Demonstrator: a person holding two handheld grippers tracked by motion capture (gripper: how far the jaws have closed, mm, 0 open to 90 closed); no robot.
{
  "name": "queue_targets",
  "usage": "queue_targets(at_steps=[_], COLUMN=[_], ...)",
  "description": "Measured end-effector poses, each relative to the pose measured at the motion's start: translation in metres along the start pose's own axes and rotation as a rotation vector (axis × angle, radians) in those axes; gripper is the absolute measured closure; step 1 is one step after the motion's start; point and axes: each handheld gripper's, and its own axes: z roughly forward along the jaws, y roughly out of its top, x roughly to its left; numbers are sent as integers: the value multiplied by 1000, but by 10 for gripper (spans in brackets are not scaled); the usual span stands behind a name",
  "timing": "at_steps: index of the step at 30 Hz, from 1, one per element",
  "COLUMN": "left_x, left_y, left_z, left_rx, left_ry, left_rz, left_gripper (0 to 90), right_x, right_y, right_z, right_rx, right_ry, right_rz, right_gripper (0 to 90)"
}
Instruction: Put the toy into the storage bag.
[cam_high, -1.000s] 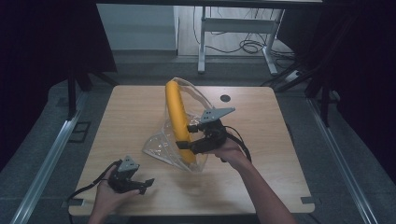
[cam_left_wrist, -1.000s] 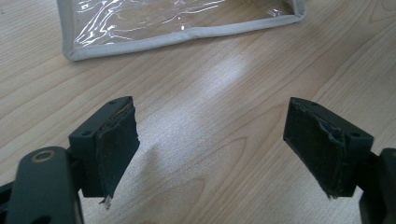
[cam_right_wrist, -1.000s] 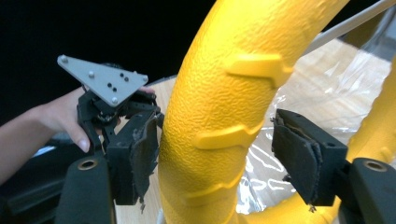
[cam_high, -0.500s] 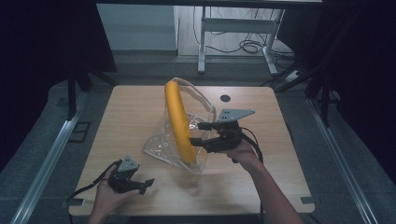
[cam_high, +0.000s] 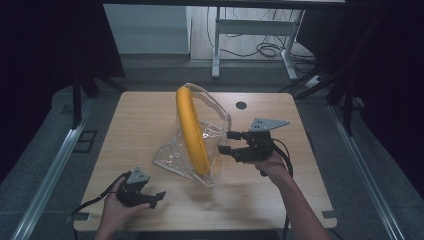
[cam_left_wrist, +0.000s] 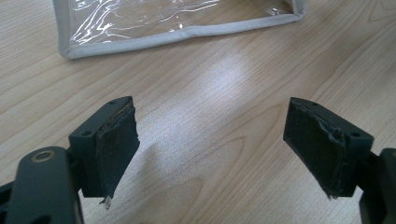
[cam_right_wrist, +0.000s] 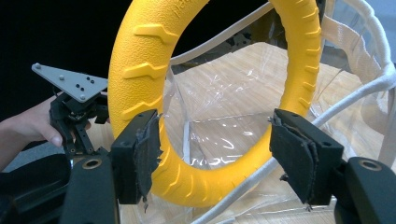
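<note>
**Yellow ring upright in clear bag, both tongs apart**

High view – yellow ring (cam_high: 192, 131) stands on edge inside the clear plastic bag (cam_high: 215, 117) mid-worktop (cam_high: 145, 115). Right tongs (cam_high: 226, 142) just beside the ring's right face, jaws apart, holding nothing. Left tongs (cam_high: 156, 197) rest low near the front edge, well apart from the bag.

Left gripper view – left tongs (cam_left_wrist: 210, 144) wide apart over bare wood; the bag's white-piped bottom edge (cam_left_wrist: 187, 32) lies ahead, untouched.

Right gripper view – right tongs (cam_right_wrist: 215, 149) gape around the ring's lower arc (cam_right_wrist: 187, 179), pads not touching it. Left tongs sit farther off at left.

Handling, my guess – ring looks light, foam-like, ribbed, so it should grip well; pinch across the lower arc. Bag film is soft, slippery, will crumple; take it by the piped rim.
</note>
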Motion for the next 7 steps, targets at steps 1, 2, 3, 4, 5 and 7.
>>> queue_targets(at_steps=[1,2,3,4,5,7], left_x=[0,0,0,0,0,0], left_y=[0,0,0,0,0,0], left_z=[0,0,0,0,0,0], left_rx=[0,-1,-1,-2,-2,-3], left_ry=[0,-1,0,0,0,0], left_rz=[0,-1,-1,-1,-1,-3], left_gripper=[176,176,176,176,176,176], right_x=[0,0,1,1,1,1], right_y=[0,0,0,0,0,0], right_z=[0,0,0,1,1,1], right_rx=[2,1,1,1,1,0], right_ry=[1,1,1,2,2,2], right_rz=[-2,-4,-4,-5,-5,-5], right_gripper=[338,339,338,338,338,338])
